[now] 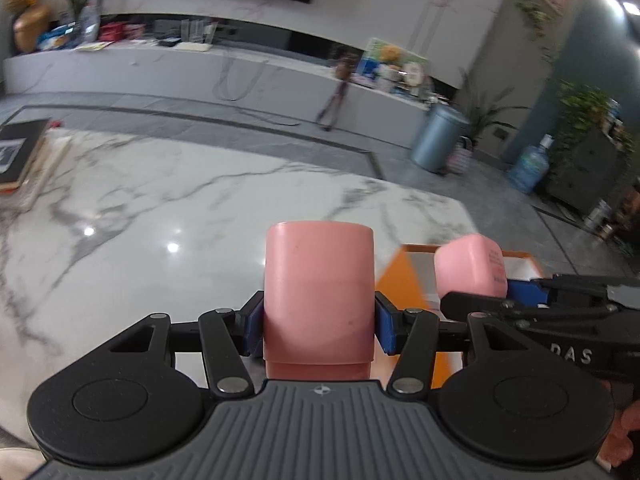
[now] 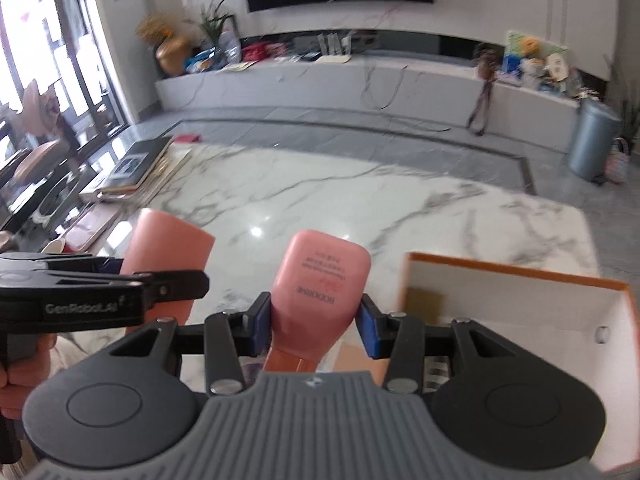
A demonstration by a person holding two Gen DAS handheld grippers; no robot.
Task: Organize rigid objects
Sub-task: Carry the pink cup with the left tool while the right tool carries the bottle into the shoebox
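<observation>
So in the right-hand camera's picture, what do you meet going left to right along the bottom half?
Left gripper → pink cup → pink bottle held by right gripper → orange-rimmed box.

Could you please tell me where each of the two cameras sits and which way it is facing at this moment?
Left wrist: sits on the left gripper, looking along its fingers over the marble table toward the TV wall; it holds a pink cup; the right gripper shows at right.
Right wrist: sits on the right gripper, facing likewise; it holds a pink bottle; the left gripper and the person's left hand show at left.
Shared: table, cup, bottle, orange-rimmed box, grey bin.
</observation>
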